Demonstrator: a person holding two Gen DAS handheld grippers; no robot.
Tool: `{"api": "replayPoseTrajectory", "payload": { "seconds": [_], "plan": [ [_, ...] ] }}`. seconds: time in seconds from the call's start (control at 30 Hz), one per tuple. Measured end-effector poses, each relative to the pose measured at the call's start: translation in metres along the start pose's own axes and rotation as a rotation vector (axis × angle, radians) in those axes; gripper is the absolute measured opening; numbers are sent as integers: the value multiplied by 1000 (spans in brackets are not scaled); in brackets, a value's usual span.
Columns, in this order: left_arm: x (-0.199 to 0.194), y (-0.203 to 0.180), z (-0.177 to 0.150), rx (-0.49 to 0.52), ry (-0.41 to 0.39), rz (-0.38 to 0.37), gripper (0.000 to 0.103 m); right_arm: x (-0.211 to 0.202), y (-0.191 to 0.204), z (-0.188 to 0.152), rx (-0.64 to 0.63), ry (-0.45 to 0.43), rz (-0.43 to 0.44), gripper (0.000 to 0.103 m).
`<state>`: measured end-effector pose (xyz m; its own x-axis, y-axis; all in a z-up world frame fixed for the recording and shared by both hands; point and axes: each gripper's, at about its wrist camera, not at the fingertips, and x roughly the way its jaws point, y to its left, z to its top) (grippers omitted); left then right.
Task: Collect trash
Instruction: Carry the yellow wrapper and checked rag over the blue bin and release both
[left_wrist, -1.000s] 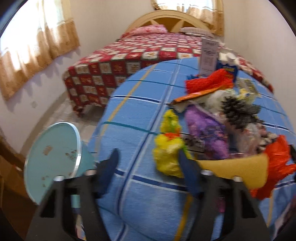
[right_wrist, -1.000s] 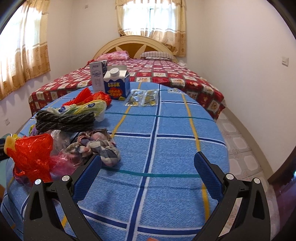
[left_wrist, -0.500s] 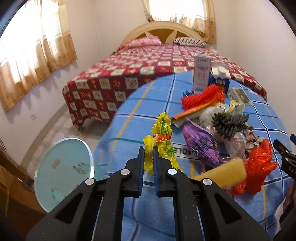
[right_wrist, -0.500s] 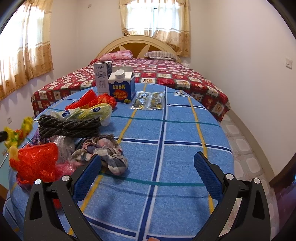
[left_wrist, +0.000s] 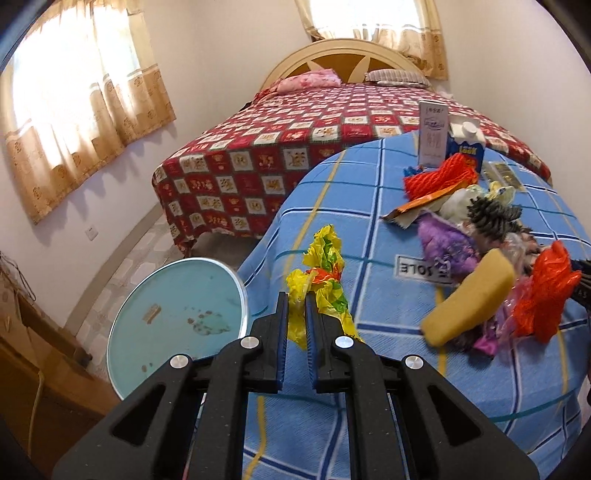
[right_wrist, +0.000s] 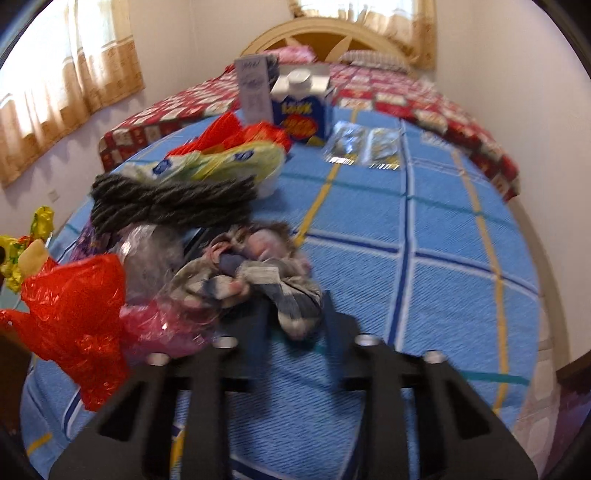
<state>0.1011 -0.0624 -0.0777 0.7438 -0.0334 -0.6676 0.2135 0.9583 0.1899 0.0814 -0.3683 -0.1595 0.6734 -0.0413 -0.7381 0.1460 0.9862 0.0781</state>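
A pile of trash lies on the round table under a blue checked cloth (left_wrist: 369, 406). My left gripper (left_wrist: 296, 302) is shut on a crumpled yellow plastic wrapper (left_wrist: 321, 273) and holds it up over the table's left edge. The right wrist view is blurred. There my right gripper (right_wrist: 295, 321) has its jaws closing on the near end of a crumpled grey cloth (right_wrist: 258, 273), which fills the gap between the fingers. A red plastic bag (right_wrist: 74, 325) lies just left of that cloth. A yellow sponge (left_wrist: 469, 299) sits at the pile's near edge.
A dark yarn bundle (right_wrist: 170, 203), a blue milk carton (right_wrist: 299, 110), a white box (right_wrist: 255, 88) and two foil sachets (right_wrist: 365, 147) are farther back. A round teal-topped stand (left_wrist: 177, 317) is left of the table. A bed (left_wrist: 277, 147) stands behind.
My left gripper shut on the yellow wrapper and lifted it off the cloth. My right gripper swung left to the grey cloth and its wide jaws came together around it.
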Motion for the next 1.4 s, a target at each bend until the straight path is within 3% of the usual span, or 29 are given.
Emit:
{"api": "replayPoseTrajectory", "payload": {
  "seconds": [0.1, 0.4, 0.77, 0.9, 1.4],
  "plan": [
    [-2, 9, -3, -6, 0, 18, 9, -10, -3, -2, 30, -37, 11, 11],
    [-9, 40, -10, -33, 1, 75, 9, -65, -16, 11, 93, -189, -2, 9],
    [-13, 78, -20, -71, 8, 134, 9, -87, -14, 35, 110, -258, -3, 9],
    [-14, 89, -22, -88, 12, 152, 9, -90, 1, 43, 93, -268, 28, 9],
    [-9, 129, -32, -146, 47, 235, 9, -55, 121, 70, -84, -218, 194, 9]
  ]
}}
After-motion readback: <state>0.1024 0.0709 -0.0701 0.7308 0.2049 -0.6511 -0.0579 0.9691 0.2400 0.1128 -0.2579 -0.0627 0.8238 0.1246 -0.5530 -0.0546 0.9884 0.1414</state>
